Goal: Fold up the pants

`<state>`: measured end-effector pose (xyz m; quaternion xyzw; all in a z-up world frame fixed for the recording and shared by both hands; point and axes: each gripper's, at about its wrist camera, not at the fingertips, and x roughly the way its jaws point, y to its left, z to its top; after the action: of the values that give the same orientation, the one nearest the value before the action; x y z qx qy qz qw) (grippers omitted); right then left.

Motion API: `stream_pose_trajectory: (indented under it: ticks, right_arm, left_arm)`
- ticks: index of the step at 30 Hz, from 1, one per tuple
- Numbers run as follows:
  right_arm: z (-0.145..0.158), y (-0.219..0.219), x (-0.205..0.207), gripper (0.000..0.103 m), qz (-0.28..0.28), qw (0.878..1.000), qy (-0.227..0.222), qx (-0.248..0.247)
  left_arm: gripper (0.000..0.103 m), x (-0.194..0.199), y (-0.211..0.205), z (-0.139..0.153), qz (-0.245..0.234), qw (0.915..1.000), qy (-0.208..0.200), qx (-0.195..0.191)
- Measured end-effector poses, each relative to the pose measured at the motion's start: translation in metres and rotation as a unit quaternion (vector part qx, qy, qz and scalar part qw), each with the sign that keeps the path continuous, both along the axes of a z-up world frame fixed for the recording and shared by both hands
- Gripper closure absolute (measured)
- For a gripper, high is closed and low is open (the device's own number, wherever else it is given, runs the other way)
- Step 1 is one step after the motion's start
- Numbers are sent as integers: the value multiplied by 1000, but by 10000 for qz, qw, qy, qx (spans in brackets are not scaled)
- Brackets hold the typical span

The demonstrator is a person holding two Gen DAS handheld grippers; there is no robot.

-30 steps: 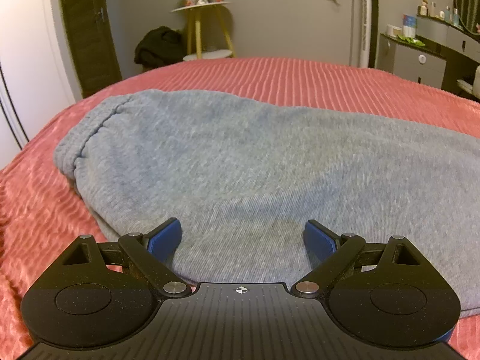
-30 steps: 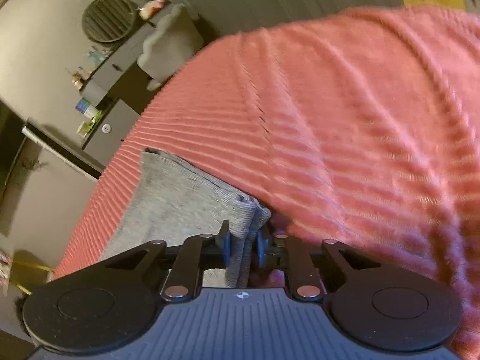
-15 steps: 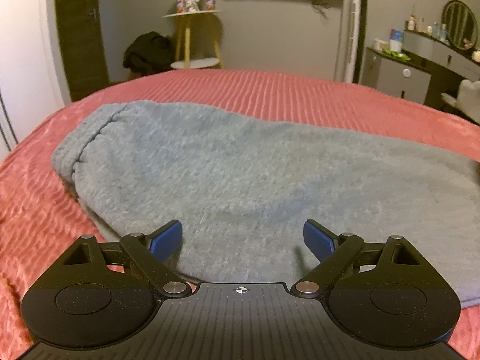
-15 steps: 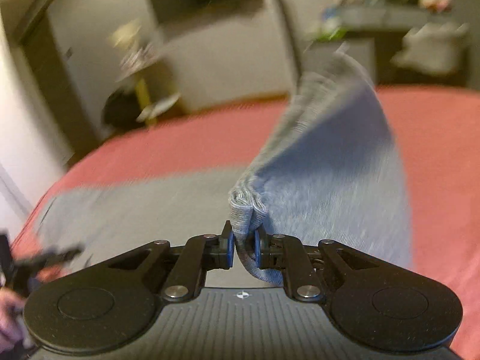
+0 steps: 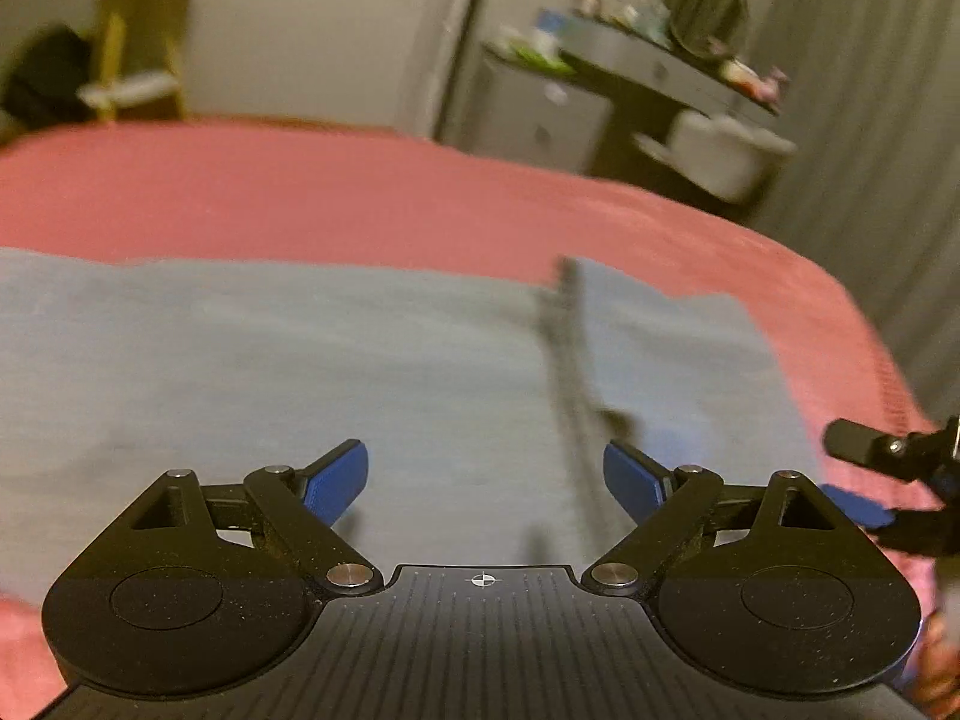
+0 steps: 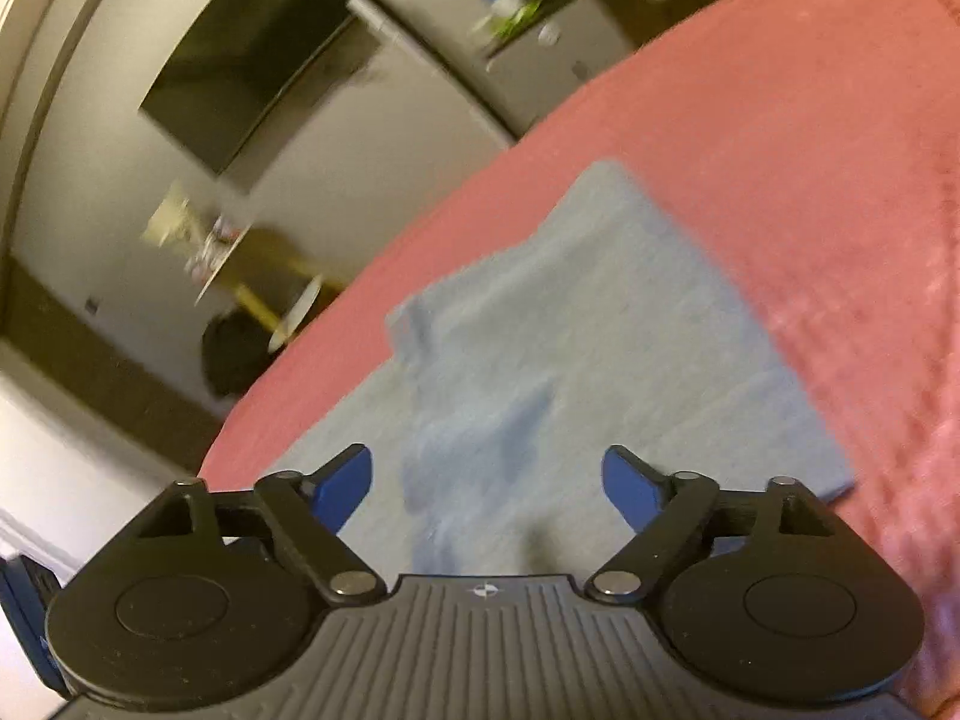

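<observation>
The grey pants (image 5: 300,372) are seen lying flat on the bed, on a pink ribbed bedspread (image 5: 372,198). In the left wrist view a dark line, blurred, is seen running across the fabric from its far edge toward the right blue finger; whether it is a fold edge or a shadow cannot be told. In the right wrist view the pants (image 6: 576,360) are seen as a roughly rectangular grey patch with a small raised ridge at the far left corner and some soft wrinkling near the middle.

The left claw (image 5: 486,480) is held with its blue fingers (image 5: 336,480) wide apart above the near part of the pants; nothing is held between them. The right claw (image 6: 487,483) is likewise spread, its blue fingers (image 6: 630,486) apart over the grey fabric, with no cloth gripped. The right claw (image 5: 888,480) is also seen at the right edge of the left wrist view, near the right end of the pants.

Both views are motion-blurred. Beyond the bed, a dresser (image 5: 600,114) with small items and a round mirror (image 5: 708,12) is noted, along with a yellow side stand (image 5: 144,48). A dark wall-mounted screen (image 6: 252,54) is seen in the right wrist view.
</observation>
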<state>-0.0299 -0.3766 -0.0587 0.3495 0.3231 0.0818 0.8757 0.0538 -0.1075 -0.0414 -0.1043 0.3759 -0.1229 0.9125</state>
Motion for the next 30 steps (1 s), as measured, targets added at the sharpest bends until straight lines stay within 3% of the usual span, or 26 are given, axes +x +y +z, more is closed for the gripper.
stream_pose_trajectory:
  ticks: [4,8,11,12,14,15,17,21,26,30]
  right_arm:
    - [1,-1,-10,5,-334,9989,-321,-51]
    - [-20,-15,-10,5,-147,9972,-141,719]
    - [-31,-21,-3,5,-99,9948,-64,1009]
    - [-33,-23,-2,5,-93,9943,-39,1060]
    - [-34,-18,3,5,-84,9935,-27,1136]
    - [-35,-19,4,5,-80,9932,-31,1160]
    - [-35,-19,3,5,-68,9926,-65,1213]
    - [-34,-19,0,6,-129,9928,-95,1190]
    - [-35,-14,8,6,-42,9935,232,1113]
    - [-31,-7,10,6,170,9940,241,1051]
  left_arm:
    - [25,42,-30,-16,-205,9967,686,-387]
    - [31,77,-41,-42,-147,9835,1572,-883]
    - [38,87,-55,-45,-169,9851,1503,-814]
    - [51,91,-60,-45,-246,9850,1496,-823]
    - [61,95,-68,-44,-243,9841,1564,-811]
    - [75,97,-70,-44,-231,9838,1588,-804]
    - [83,95,-68,-42,-183,9839,1607,-759]
    - [86,81,-54,-23,-264,9885,1297,-732]
    - [86,56,-27,3,-377,9966,717,-129]
    - [84,54,15,-5,182,9955,931,-23]
